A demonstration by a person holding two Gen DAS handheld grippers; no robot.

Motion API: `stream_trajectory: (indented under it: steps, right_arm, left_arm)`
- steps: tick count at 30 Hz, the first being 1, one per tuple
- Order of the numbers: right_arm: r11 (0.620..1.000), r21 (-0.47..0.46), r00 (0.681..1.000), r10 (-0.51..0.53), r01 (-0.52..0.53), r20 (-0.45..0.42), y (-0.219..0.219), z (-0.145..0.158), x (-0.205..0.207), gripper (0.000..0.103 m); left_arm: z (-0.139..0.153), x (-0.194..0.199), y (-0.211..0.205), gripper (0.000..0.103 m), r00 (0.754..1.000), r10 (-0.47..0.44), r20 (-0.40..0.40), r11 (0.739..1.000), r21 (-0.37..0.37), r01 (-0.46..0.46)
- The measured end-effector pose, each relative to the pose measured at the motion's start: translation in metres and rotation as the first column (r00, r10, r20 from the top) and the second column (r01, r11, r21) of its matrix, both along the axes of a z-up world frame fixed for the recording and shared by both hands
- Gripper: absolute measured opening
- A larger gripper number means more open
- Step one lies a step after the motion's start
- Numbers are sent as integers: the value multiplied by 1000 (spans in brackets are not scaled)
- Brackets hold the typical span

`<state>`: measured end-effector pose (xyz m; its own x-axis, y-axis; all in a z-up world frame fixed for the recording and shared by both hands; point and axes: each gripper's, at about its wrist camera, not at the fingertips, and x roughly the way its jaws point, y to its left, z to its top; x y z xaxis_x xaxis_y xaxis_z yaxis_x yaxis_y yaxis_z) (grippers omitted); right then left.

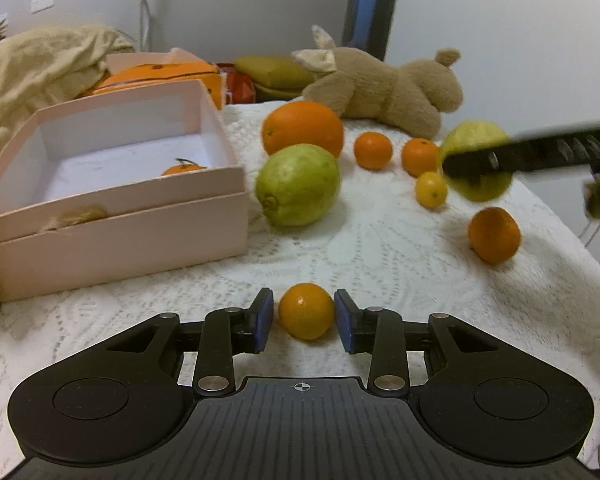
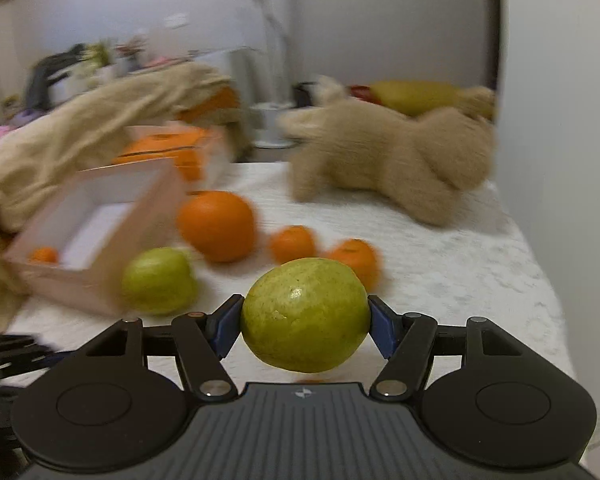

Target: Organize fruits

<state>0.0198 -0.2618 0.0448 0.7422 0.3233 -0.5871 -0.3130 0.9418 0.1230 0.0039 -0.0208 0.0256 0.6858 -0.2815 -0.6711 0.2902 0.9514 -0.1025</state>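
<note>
Green guava [image 2: 305, 315], glossy and speckled, sits clamped in the right jaws; left jaws pinch a small orange [image 1: 306, 311].

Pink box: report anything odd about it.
The pink box sits skewed inside its lid, one side riding higher. A scrap of brown material is caught in the front gap. One small orange lies inside.

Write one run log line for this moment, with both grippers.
left gripper: shut on small orange | right gripper: shut on green guava | pink box: one small fruit inside
</note>
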Motion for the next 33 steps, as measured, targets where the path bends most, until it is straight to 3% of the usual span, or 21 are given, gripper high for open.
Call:
stream_trajectory:
  steps: [7, 14, 16, 20, 23, 24, 25, 27, 29, 33]
  right_arm:
    - [989, 25, 984, 151, -149, -91, 39, -20, -16, 66]
    - [988, 38, 980, 151, -147, -132, 51, -42, -23, 67]
    - [990, 54, 975, 141, -134, -171, 51, -47, -21, 78]
    - [987, 89, 976, 147, -134, -162, 49, -53, -24, 84]
    - [983, 133, 971, 154, -130, -185, 48, -54, -22, 94]
    - [980, 150, 967, 158, -129, -200, 49, -54, -21, 103]
    - [980, 158, 965, 152, -119, -214, 51, -53, -21, 103]
    - [985, 129, 966, 138, -112, -218, 56, -53, -22, 103]
    - [988, 91, 967, 143, -126, -211, 61, -53, -24, 103]
    - [987, 43, 971, 160, -155, -178, 65, -55, -31, 103]
  left_arm:
    - [16, 0, 27, 33, 993, 103, 50, 995, 3, -103]
    - [16, 4, 40, 33, 994, 94, 48, 995, -33, -92]
    - [13, 3, 40, 33, 996, 78, 47, 996, -49, -76]
    - [8, 1, 40, 43, 998, 49, 37, 997, -66, -46]
    - [1, 2, 40, 50, 999, 37, 21, 996, -78, -35]
    - [-2, 3, 40, 51, 999, 32, 12, 996, -81, -31]
    - [-4, 3, 40, 51, 1000, 27, 14, 996, -83, -26]
    - [-4, 2, 39, 48, 1000, 14, 16, 996, -85, -12]
    - [-3, 2, 41, 34, 1000, -8, 7, 994, -109, 9]
    - [2, -1, 40, 34, 998, 49, 33, 997, -63, -46]
